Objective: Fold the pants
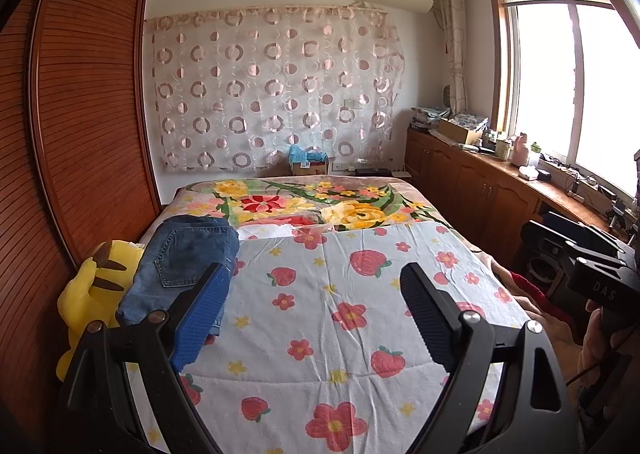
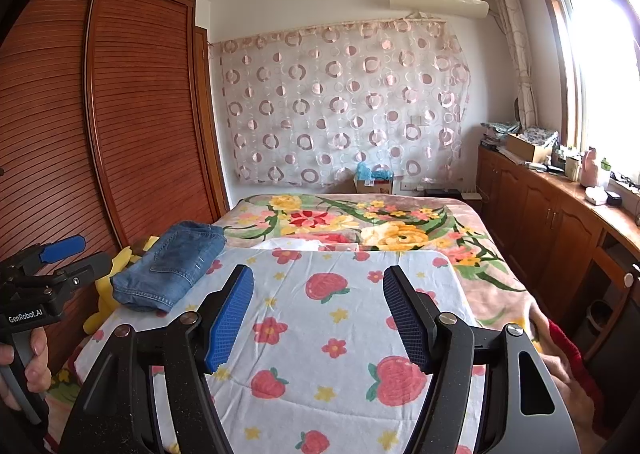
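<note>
Folded blue jeans (image 1: 188, 262) lie on the left side of the bed, on the strawberry-print quilt (image 1: 344, 314), partly over a yellow plush toy (image 1: 92, 286). They also show in the right wrist view (image 2: 172, 266). My left gripper (image 1: 316, 290) is open and empty, held above the quilt just right of the jeans. My right gripper (image 2: 318, 294) is open and empty above the quilt's middle, apart from the jeans. The left gripper also shows at the left edge of the right wrist view (image 2: 60, 258).
A wooden slatted wardrobe (image 2: 100, 126) stands along the bed's left side. A wooden cabinet (image 2: 560, 222) with clutter on top runs along the right under the window. A floral blanket (image 2: 360, 226) covers the far half of the bed. A red cloth (image 1: 536, 294) hangs at the bed's right edge.
</note>
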`<state>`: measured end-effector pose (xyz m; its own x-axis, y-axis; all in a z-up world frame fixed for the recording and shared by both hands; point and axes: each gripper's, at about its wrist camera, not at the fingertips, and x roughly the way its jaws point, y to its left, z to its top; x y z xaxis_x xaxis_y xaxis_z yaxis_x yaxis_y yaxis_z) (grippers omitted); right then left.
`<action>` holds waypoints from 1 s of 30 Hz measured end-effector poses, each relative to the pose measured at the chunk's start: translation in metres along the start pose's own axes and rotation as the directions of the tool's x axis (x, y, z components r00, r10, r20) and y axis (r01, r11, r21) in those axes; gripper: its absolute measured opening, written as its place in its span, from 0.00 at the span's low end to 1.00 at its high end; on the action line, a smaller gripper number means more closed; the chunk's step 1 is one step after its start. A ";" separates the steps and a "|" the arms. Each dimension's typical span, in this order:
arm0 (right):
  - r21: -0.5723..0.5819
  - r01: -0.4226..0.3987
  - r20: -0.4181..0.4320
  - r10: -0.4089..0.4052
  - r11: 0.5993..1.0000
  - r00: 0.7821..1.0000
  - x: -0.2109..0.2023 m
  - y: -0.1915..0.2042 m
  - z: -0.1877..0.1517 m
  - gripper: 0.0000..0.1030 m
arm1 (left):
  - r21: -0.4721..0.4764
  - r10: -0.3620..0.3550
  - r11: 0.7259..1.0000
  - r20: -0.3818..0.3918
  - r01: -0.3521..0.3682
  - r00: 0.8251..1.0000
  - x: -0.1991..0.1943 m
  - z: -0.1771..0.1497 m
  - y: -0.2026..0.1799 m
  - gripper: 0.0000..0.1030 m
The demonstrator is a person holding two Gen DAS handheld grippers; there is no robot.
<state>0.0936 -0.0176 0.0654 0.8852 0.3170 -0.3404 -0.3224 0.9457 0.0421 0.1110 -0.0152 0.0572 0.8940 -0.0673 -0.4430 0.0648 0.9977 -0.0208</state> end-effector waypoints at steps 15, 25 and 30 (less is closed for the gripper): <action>-0.008 0.001 0.007 -0.001 1.000 1.000 0.000 0.000 -0.001 0.67 | -0.002 0.000 1.000 0.004 0.000 1.000 -0.002 -0.001 0.003 0.85; -0.012 -0.006 0.006 0.006 1.000 1.000 0.001 0.000 -0.003 0.67 | -0.006 0.004 1.000 0.007 -0.004 1.000 -0.004 -0.001 0.006 0.85; -0.009 -0.007 0.005 0.008 1.000 1.000 0.002 -0.003 -0.002 0.67 | -0.009 0.006 1.000 0.005 -0.005 1.000 -0.006 0.001 0.008 0.85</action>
<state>0.0953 -0.0197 0.0624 0.8845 0.3245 -0.3352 -0.3322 0.9425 0.0357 0.1069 -0.0065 0.0607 0.8966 -0.0618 -0.4386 0.0558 0.9981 -0.0265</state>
